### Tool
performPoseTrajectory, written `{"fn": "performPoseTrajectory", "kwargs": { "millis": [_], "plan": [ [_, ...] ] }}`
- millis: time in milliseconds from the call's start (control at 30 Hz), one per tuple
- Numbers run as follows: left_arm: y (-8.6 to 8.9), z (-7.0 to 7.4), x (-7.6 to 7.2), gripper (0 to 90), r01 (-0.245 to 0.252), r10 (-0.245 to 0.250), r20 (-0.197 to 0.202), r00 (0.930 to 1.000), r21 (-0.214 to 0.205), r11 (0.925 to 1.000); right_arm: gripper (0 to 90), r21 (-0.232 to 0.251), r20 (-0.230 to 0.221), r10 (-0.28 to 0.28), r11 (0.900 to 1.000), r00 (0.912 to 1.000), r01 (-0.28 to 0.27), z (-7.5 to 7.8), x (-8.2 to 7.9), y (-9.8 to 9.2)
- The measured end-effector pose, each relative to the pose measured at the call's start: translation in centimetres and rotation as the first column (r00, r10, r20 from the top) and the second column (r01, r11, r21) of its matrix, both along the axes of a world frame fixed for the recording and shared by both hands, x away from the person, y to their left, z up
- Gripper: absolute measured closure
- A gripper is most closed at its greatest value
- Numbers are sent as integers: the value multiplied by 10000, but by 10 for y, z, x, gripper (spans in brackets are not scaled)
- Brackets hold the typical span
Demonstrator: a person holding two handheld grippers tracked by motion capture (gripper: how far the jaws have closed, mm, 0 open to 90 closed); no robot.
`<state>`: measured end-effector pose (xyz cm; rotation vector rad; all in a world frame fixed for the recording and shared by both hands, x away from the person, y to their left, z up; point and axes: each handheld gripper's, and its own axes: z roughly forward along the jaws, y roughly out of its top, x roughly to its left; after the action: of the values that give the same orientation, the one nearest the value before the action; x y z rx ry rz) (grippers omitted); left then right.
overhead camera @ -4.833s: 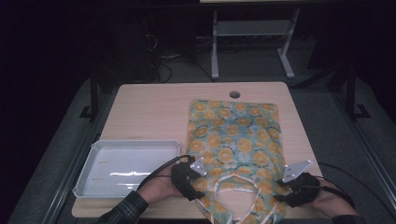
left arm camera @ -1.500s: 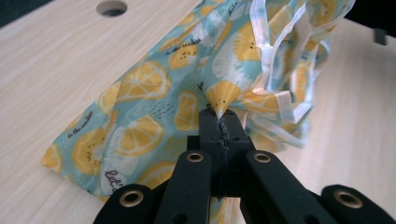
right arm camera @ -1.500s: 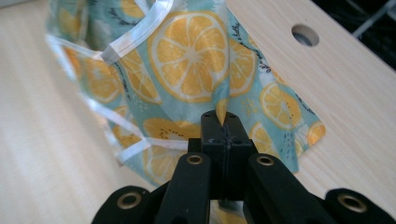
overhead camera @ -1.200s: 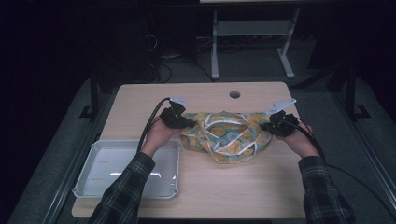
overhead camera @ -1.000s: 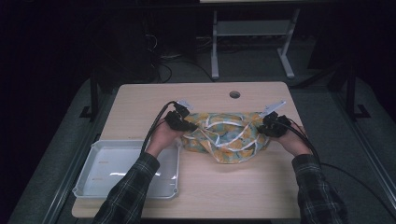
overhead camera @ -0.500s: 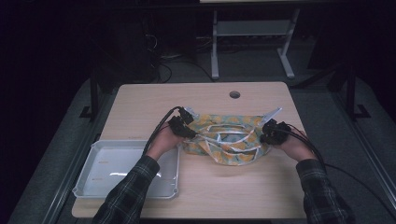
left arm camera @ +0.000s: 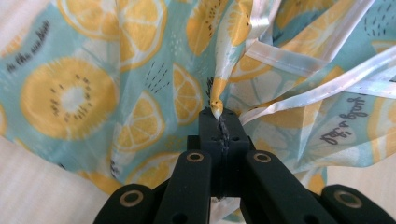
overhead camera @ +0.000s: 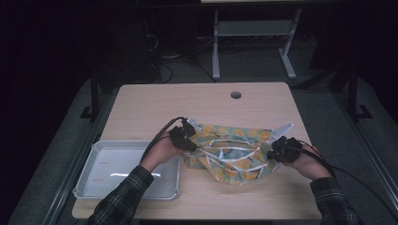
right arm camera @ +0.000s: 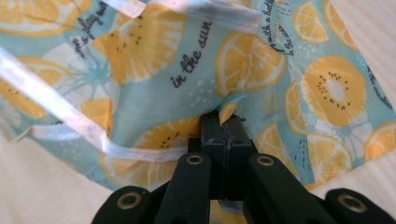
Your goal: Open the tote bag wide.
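A: Left gripper (left arm camera: 219, 116)?
B: Clamped on a fold of the fruit-print cloth (overhead camera: 230, 152).
A: Right gripper (right arm camera: 223, 122)?
B: Same, pinching the opposite edge. Cloth bunched mid-table (overhead camera: 197, 101), just right of the tray (overhead camera: 126, 192).

Thin, slightly shiny printed cloth (overhead camera: 234, 157), teal with yellow citrus slices, lies crumpled at centre frame, edged in glossy white satin-like binding (left arm camera: 322, 88); the bench (overhead camera: 197, 105) beneath shows a pale, matt wood-grain surface; at lower left a smooth tray (overhead camera: 89, 176) in whitish plastic catches a glare; each gripper, left (overhead camera: 190, 144) and right (overhead camera: 276, 151), looks of matt black plastic with brass-toned rivets.
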<state>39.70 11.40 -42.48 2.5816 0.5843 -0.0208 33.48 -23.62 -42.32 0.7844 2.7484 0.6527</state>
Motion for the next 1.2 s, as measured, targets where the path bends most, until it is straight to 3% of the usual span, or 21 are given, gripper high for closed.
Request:
{"fn": "performPoseTrajectory", "kwargs": {
  "millis": [167,267,533,667,900,1067,1200],
  "plan": [
    [3,0,-11,900,320,-318,-390,9987,50,9995,893,3,-121,138,9999,9998,-138,-2,-12,-2],
    [0,-3,-16,900,538,-525,-508,9973,250,9982,894,-115,-160,130,9998,9998,-131,-6,-12,-2],
    [-8,-11,-18,900,695,-678,-210,9975,938,9932,894,-397,-364,125,9991,9993,-139,-16,-9,0],
    [-7,-11,-17,887,567,-555,-171,9983,781,9953,893,-288,-531,2,9996,9986,-17,-19,-8,-3],
    [-9,-14,-21,888,764,-756,-119,9971,1038,9917,890,-405,-672,-12,9992,9977,-15,-21,-9,-4],
    [4,-4,-16,772,282,-275,-333,9991,201,9994,784,-59,-532,-278,9996,9982,276,-11,-10,-12],
    [21,12,-14,660,23,-41,-285,9996,-630,9980,716,712,-226,-758,9945,9969,773,7,-14,-25]
  ]
}}
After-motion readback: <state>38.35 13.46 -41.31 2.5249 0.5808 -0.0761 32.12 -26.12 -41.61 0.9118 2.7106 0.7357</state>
